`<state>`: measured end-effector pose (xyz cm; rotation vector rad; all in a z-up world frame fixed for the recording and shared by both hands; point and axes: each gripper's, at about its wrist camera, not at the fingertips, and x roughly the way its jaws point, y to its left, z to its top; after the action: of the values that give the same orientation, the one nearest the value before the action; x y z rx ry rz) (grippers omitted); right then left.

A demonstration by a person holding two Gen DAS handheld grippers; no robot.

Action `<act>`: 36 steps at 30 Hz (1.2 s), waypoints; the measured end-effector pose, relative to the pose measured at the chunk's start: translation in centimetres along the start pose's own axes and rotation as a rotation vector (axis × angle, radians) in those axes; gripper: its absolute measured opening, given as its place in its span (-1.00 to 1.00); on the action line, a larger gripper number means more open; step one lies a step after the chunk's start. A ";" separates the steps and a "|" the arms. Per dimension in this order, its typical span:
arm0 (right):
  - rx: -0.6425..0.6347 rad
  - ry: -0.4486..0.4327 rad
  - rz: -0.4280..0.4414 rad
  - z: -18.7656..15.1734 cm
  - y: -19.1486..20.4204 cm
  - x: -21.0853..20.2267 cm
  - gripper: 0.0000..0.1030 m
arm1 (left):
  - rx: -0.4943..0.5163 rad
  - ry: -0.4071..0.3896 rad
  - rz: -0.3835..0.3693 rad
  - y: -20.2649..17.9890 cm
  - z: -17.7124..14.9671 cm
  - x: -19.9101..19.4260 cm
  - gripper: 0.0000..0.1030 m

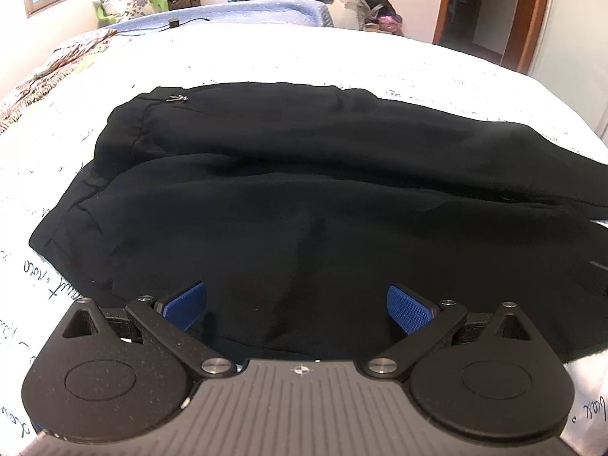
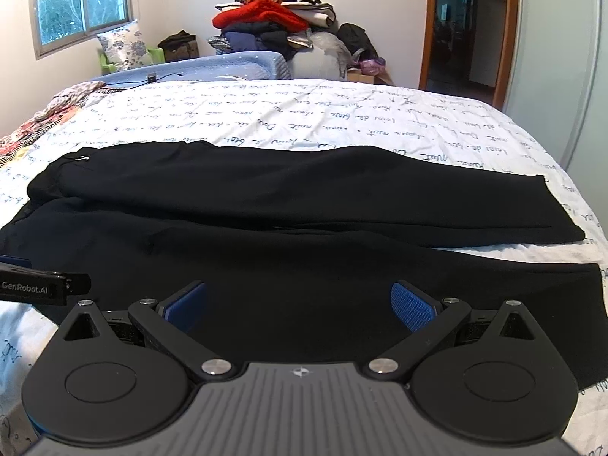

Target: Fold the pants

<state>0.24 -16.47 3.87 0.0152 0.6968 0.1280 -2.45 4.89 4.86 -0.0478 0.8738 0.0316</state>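
Observation:
Black pants (image 1: 285, 197) lie flat on the white bed sheet with script print (image 2: 304, 114), waist to the left, both legs running to the right side by side. They also show in the right wrist view (image 2: 304, 220), leg ends at the right. My left gripper (image 1: 296, 304) is open and empty, low over the near leg close to the waist end. My right gripper (image 2: 298, 304) is open and empty over the near leg further right. The left gripper's body (image 2: 41, 287) shows at the left edge of the right wrist view.
A patterned blanket (image 2: 41, 117) lies at the bed's far left. A blue headboard pad (image 2: 212, 66) with a cable runs behind the bed. A pile of clothes (image 2: 273, 19) stands at the back. A doorway (image 2: 467, 26) is at the right.

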 end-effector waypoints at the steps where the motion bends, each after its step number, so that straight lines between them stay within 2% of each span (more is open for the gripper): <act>1: 0.000 0.005 0.001 0.0 0.1 0.1 1.00 | 0.001 -0.001 0.007 0.1 -0.1 -0.3 0.98; 5: -0.001 0.014 0.012 0.2 0.4 0.3 1.00 | -0.036 -0.005 -0.013 1.0 -0.5 -0.9 0.98; 6: -0.001 0.006 0.012 0.3 0.5 0.2 1.00 | -0.093 -0.005 -0.075 1.6 -0.2 -0.2 0.98; 10: -0.004 -0.020 0.016 0.9 0.7 0.0 1.00 | -0.064 0.000 -0.011 1.1 -0.1 -0.5 0.98; 14: -0.019 -0.015 0.024 1.1 1.3 0.2 1.00 | -0.076 0.015 0.001 1.2 0.4 -0.6 0.98; 19: -0.034 -0.014 0.042 1.0 2.1 0.3 1.00 | -0.038 0.015 0.047 0.4 0.2 -0.7 0.98; 25: -0.032 -0.015 0.054 0.8 2.2 0.1 1.00 | -0.024 -0.014 0.052 0.0 0.0 -0.4 0.98; 36: -0.022 0.002 0.062 0.5 1.9 0.5 1.00 | -0.011 -0.012 0.042 1.2 0.6 1.1 0.98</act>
<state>0.73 -14.47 4.07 0.0161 0.6973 0.1955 -1.32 6.09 4.36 -0.0398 0.8631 0.0759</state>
